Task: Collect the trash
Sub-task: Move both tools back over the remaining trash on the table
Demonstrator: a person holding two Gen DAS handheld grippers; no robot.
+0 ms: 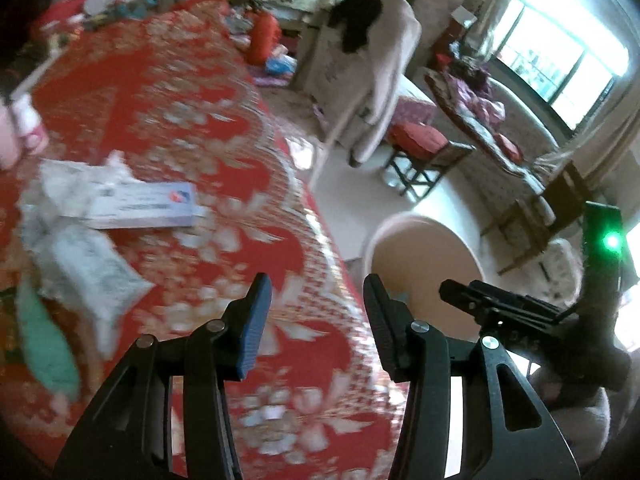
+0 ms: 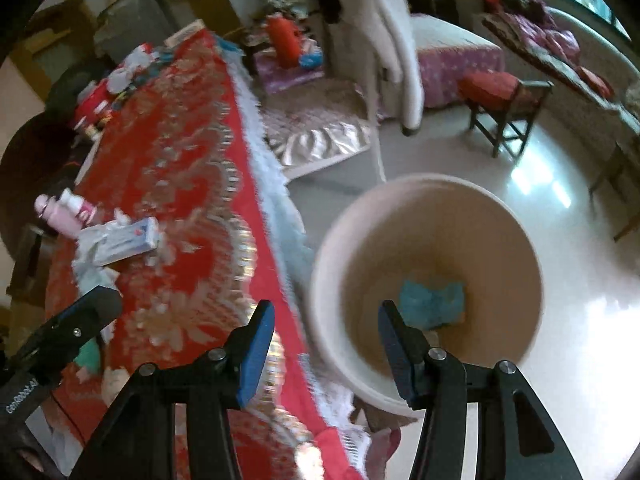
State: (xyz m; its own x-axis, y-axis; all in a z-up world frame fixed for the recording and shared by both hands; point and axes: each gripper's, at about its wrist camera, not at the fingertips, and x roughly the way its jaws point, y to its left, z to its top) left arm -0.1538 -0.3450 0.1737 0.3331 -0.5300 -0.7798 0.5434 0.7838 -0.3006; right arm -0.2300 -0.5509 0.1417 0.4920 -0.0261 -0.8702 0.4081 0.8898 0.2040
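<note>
I see the bin (image 2: 428, 248) mouth open from above, one blue scrap (image 2: 432, 304) inside. Its rim sits just beside the table (image 2: 192, 184) edge. Bare cloth lies right of the wrapper pile (image 1: 100, 216)

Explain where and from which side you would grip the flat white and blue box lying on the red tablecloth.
Grip the box across its narrow width near the free blue end, coming from above. It lies flat, long and thin, and its other end rests among crumpled wrappers, so that end looks crowded.

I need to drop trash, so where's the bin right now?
The beige bin stands on the floor beside the red-clothed table, under the open right gripper.
</note>
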